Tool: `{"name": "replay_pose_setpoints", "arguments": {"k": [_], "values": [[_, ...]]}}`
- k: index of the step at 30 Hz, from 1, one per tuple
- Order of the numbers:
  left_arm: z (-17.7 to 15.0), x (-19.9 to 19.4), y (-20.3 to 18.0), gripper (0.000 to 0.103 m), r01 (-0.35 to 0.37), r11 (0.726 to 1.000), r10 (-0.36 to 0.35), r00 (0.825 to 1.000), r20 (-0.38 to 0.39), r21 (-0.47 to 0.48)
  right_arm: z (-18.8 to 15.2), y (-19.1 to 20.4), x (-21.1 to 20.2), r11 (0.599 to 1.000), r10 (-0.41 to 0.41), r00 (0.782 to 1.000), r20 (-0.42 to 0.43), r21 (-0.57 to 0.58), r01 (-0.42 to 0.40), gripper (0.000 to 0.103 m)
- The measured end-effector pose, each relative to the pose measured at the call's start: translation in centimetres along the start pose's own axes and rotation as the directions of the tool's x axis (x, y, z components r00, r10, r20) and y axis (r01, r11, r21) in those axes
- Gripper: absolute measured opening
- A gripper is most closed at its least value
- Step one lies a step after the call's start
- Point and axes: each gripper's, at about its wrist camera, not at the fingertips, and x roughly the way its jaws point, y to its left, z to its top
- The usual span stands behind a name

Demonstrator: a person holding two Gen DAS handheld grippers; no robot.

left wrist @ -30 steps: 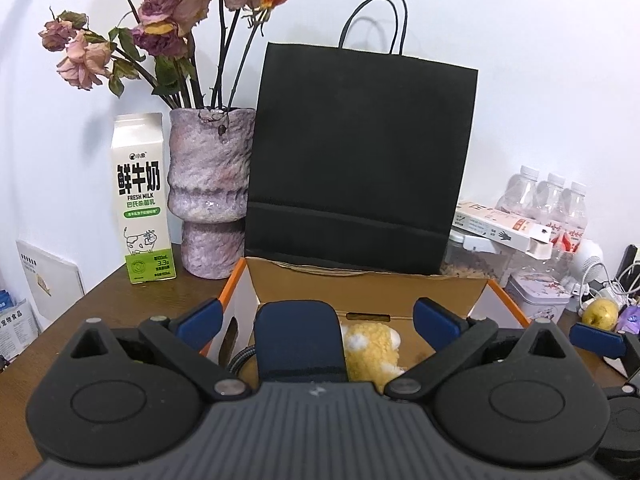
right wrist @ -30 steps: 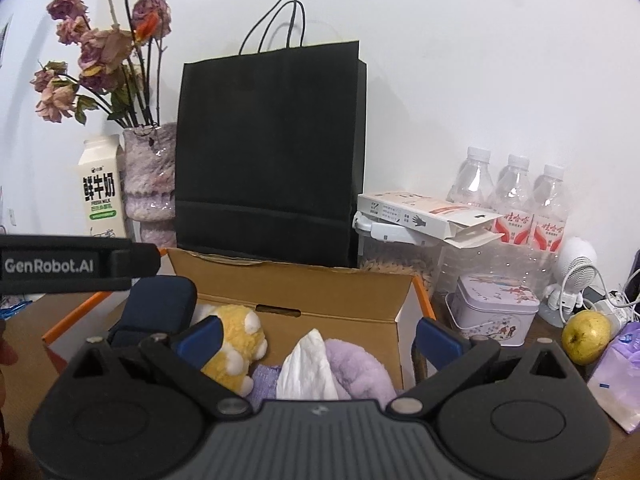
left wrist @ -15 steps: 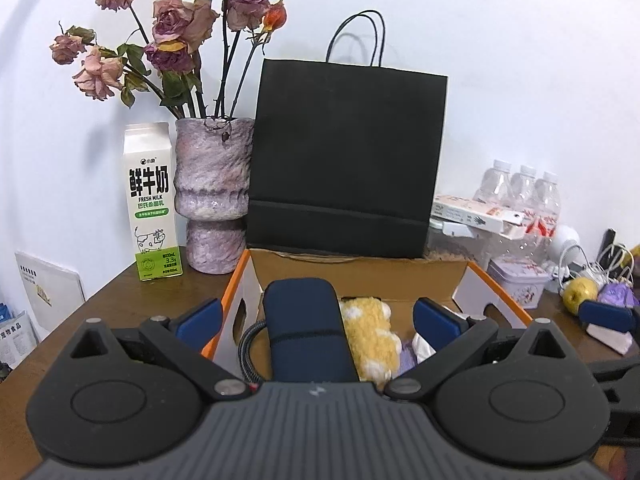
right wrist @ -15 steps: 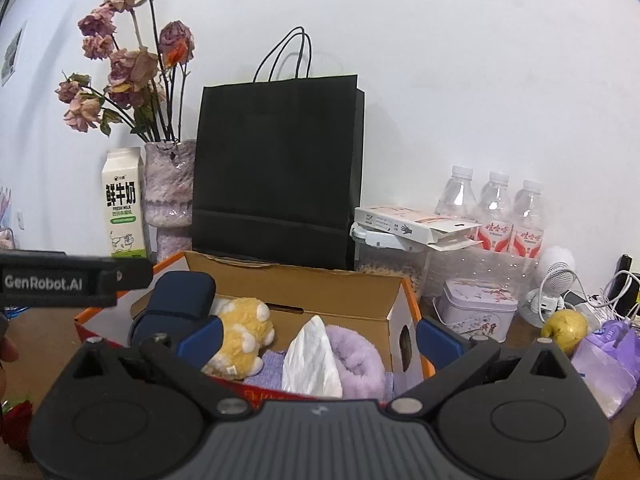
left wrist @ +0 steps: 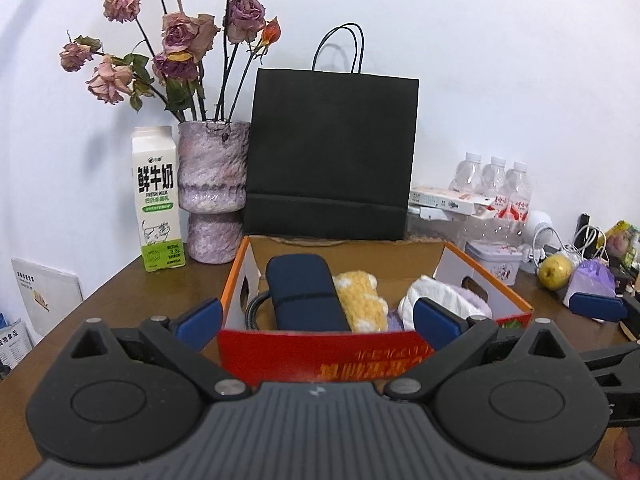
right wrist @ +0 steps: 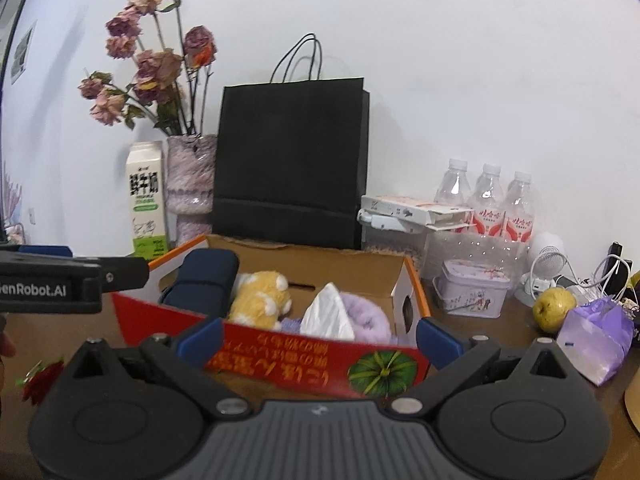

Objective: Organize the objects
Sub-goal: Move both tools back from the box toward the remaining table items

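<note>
Wooden table, both claws level — released, facing filled box.

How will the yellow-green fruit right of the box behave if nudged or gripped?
The fruit is rounded and sits loose on the table, so a nudge would probably roll it toward the purple bag. Its skin looks smooth, so it may slip in the tongs. It is likely firm and dense for its size.

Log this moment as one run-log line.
left gripper: open, empty | right gripper: open, empty | cardboard box: holds navy case, yellow plush, purple fluffy item | pear: on table, outside box
</note>
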Motion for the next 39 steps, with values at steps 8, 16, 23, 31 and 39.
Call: {"name": "replay_pose_setpoints", "arguments": {"k": [8,16,23,31,39], "values": [[-1.9,-2.5,1.0,0.103,-0.006,1.000,0.006,1.000,-0.015,0.015,-2.0,1.6,-2.8,1.000,0.025,0.999,-0.022,-0.011,-0.025,0.103],[-3.5,-5.6,2.1,0.103,0.014,1.000,-0.013,0.999,-0.036,0.021,-3.6,3.0,-5.5,0.999,0.034,0.999,-0.039,-0.025,-0.035,0.103],[-5.4,-8.1,4.0,0.103,0.016,1.000,-0.015,0.998,-0.061,0.015,-5.6,4.4,-7.0,0.999,0.055,0.993,-0.107,0.004,-0.054,0.103],[-8.0,-9.7,6.4,0.103,0.049,0.999,-0.049,0.987,-0.152,-0.004,-7.8,5.9,-8.6,0.999,0.053,0.985,-0.166,0.019,-0.051,0.103],[-8.6,-11.1,7.4,0.103,0.041,0.999,-0.037,0.987,-0.154,0.021,-8.6,6.8,-9.4,0.999,0.047,0.979,-0.198,0.012,-0.046,0.103]]}}
